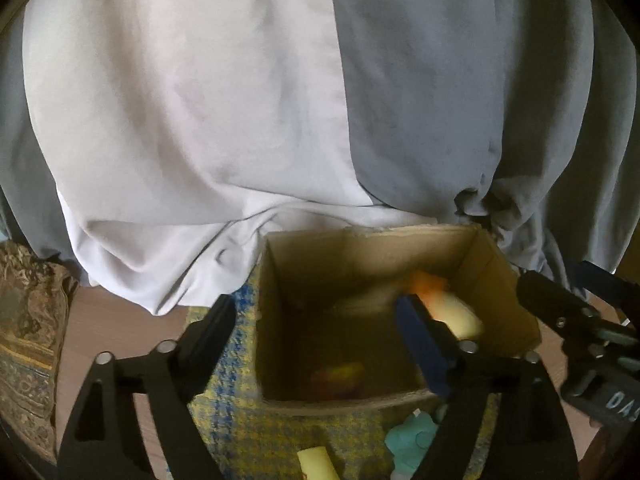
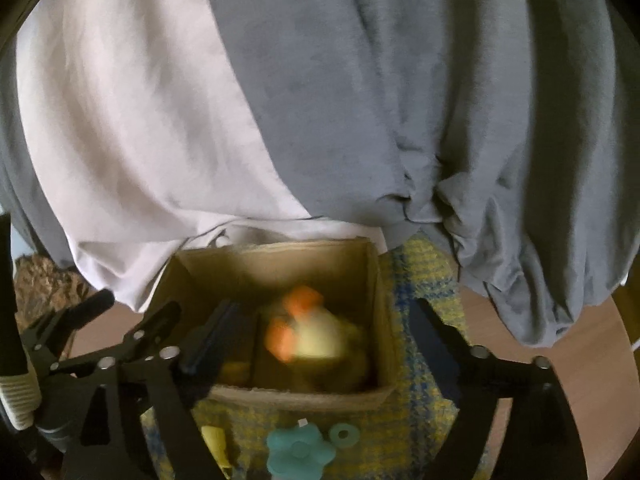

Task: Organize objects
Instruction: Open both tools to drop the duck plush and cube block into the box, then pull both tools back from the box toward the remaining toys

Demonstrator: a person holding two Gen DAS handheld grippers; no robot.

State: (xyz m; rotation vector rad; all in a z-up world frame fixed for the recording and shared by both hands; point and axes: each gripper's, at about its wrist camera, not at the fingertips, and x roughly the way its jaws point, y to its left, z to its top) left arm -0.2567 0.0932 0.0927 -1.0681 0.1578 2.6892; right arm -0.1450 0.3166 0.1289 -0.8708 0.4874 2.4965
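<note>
Blurred yellow-orange toy (image 2: 316,336), seemingly inside cardboard box (image 2: 372,280).

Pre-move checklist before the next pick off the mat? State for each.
1. Left gripper jaws clear: ok, open, nothing between them.
2. Right gripper jaws clear: ok, open; the blurred yellow-and-orange soft toy shows between the fingers inside the open brown cardboard box, no pad on it.
3. Toy settled in box: cannot tell, it is motion-blurred.
4. Next targets in view: ok, teal flower-shaped toy, small teal ring and pale yellow cylinder lie on the yellow-and-blue woven mat in front of the box.
5. Grippers apart: ok, no contact visible, though close side by side.
6. Room in box: cannot tell, floor is dim.
</note>
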